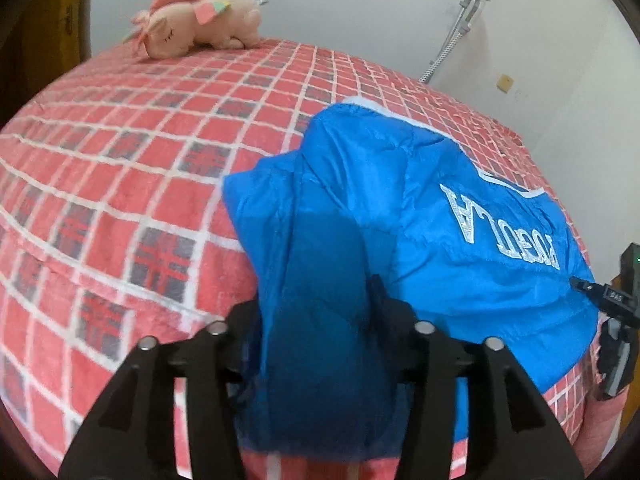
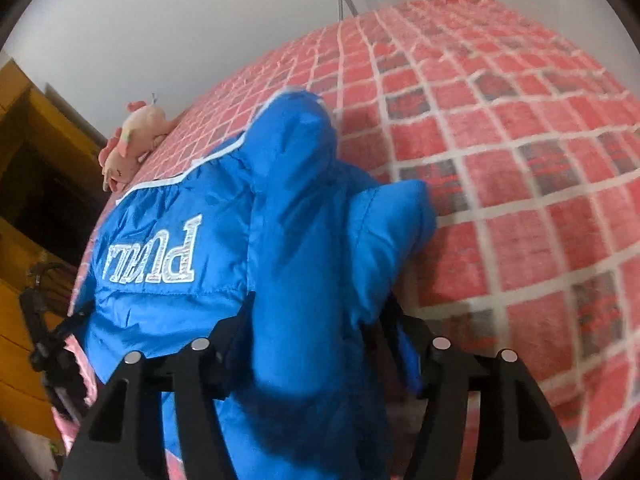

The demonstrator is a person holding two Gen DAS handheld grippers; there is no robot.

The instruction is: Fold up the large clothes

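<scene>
We see the puffy blue nylon jacket [image 1: 400, 216] on the red plaid bed [image 1: 120, 184]; left gripper [image 1: 316, 312] and right gripper [image 2: 316, 320] both spread, jacket fabric bunched loosely between their jaws.

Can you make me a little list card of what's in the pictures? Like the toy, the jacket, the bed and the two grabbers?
bed cover: red checked blanket
clothing: blue puffy jacket, lying on the blanket, silver letters on it
toy: pink plush unicorn, lying at the far edge of the bed
left gripper: jaws apart, blue sleeve fabric between them
right gripper: jaws apart, blue sleeve fabric between them
wall: plain white
</scene>
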